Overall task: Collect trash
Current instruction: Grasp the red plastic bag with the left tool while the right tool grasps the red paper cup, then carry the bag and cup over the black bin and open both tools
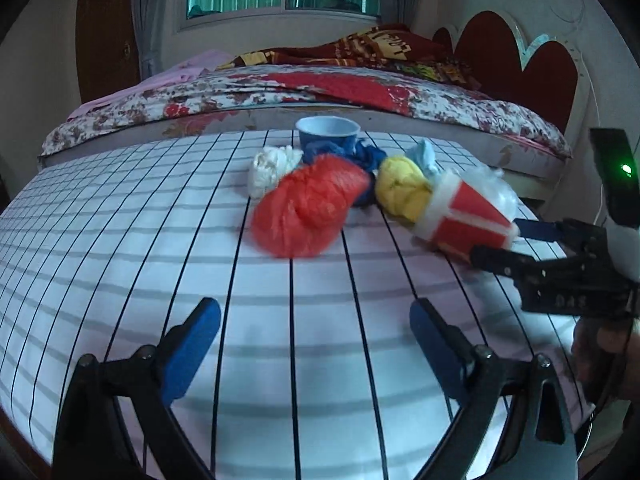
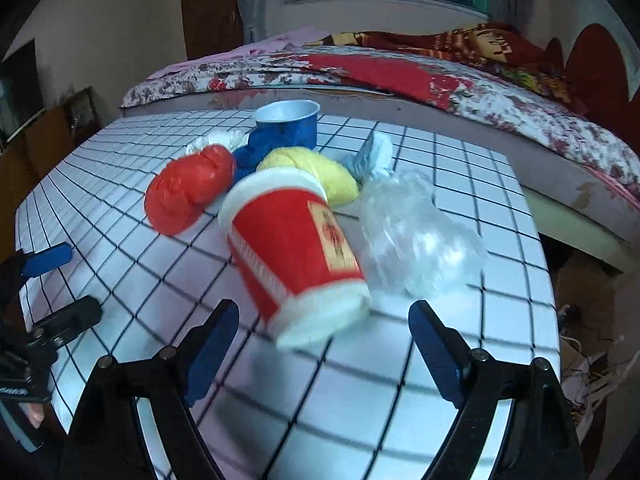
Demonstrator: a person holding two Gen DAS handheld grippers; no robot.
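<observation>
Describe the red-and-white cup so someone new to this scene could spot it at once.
On the grid-patterned table beside the bed, trash lies heaped. Nearest the open right claw, the red-and-white cup lies on its side. It alone is rigid and printed; its neighbours are a yellow bundle and a clear bag.

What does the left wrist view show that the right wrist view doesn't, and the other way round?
Only the left wrist view: a green light on the right gripper's body, and the whole white bundle.
Only the right wrist view: the red cup's label, the full clear bag and clutter on the floor beside the table.
Both: the checked tablecloth, blue cup, red bag, yellow bundle, the bed, and both grippers open, the right gripper nearing the red cup.
</observation>
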